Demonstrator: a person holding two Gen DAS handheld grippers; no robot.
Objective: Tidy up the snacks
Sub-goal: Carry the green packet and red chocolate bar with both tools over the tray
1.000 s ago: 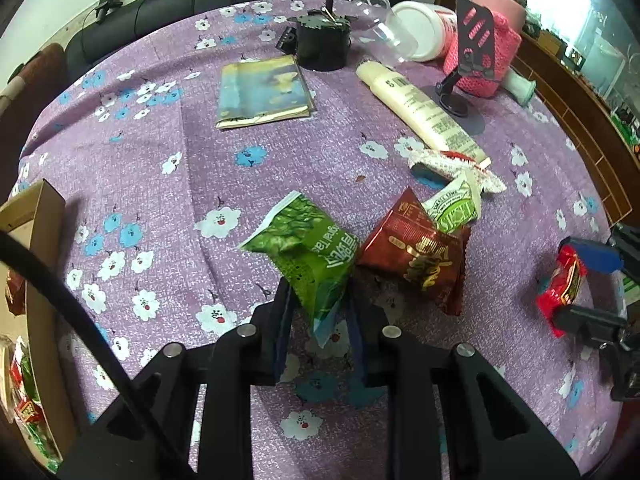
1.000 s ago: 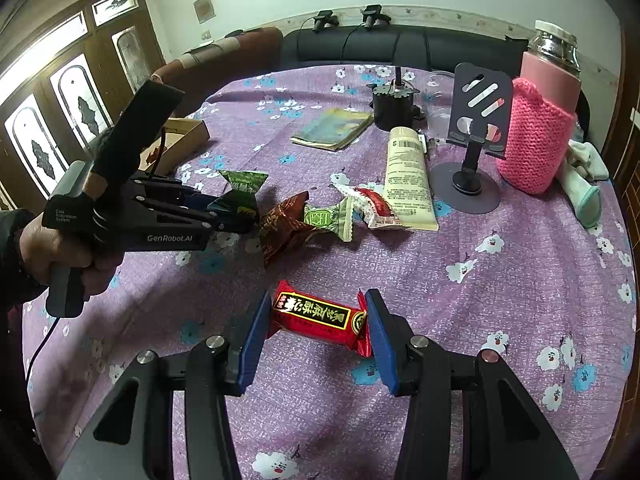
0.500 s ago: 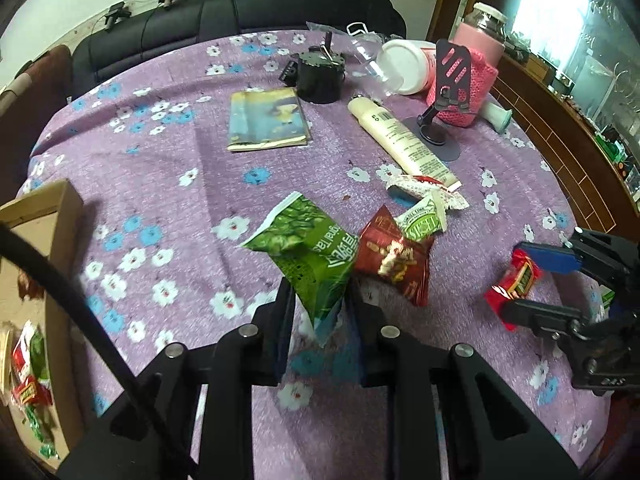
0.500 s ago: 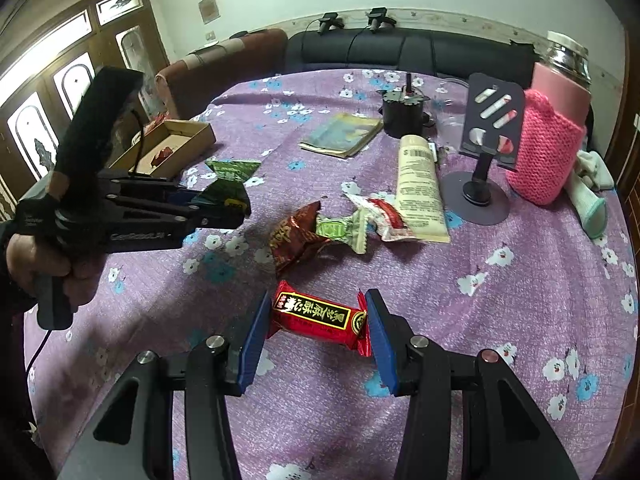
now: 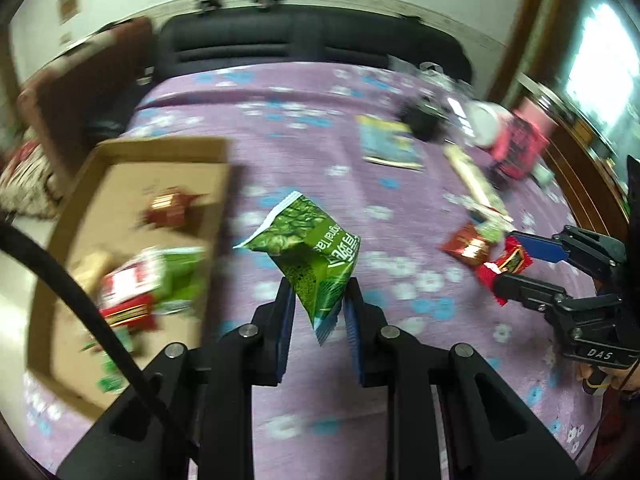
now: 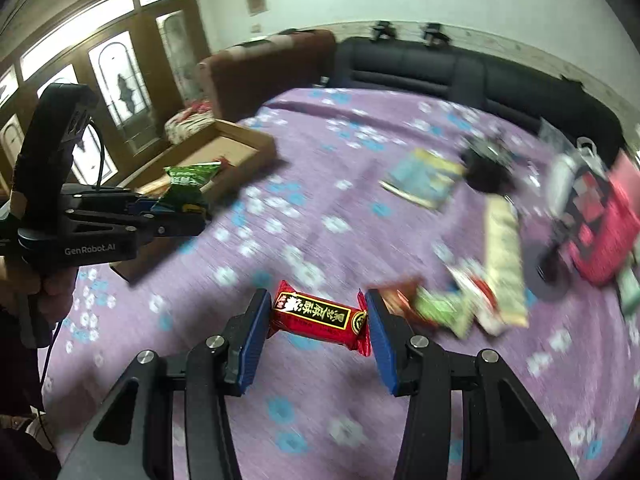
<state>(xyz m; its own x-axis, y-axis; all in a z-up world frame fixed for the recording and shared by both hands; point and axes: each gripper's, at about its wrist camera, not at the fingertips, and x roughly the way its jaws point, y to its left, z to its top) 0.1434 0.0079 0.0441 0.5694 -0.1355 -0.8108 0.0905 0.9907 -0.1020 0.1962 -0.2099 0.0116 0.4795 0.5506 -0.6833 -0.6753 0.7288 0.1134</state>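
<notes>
The left claw [image 5: 319,300] is clamped on the lower end of a green snack bag [image 5: 310,254], which stands up out of the jaws, clear of the tabletop [image 5: 304,128] and its purple flowered cloth. Left of this claw, beyond its tips, lies an open cardboard box [image 5: 132,148] on the tabletop; it holds several snack packets, among them a red one [image 5: 170,210] towards the far end and a blurred red, white and green group [image 5: 148,284] nearer. The green bag is just right of the box's near wall, not over it.

The right claw [image 6: 317,322] grips a red candy bar [image 6: 318,318] endwise, one blue pad at each crimped end, with the bar crosswise between the fingers and lifted off the cloth. In the left wrist view this claw [image 5: 510,264] appears to the right of the left claw, with the red bar [image 5: 506,264] in its jaws.

In the right wrist view the left claw [image 6: 188,210] is to the left and further off, with the green bag [image 6: 190,182] in front of the cardboard box [image 6: 240,148]. A hand [image 6: 56,292] holds its handle.

Right of the right claw, on the cloth, lies a loose cluster of snack packets [image 6: 440,308], red and green, beside a long cream tube [image 6: 504,264]. Further right stands a pink knitted object [image 6: 608,236], heavily blurred. A booklet [image 6: 420,178] lies flat beyond the claw, with a dark round object [image 6: 486,168] just to its right.
</notes>
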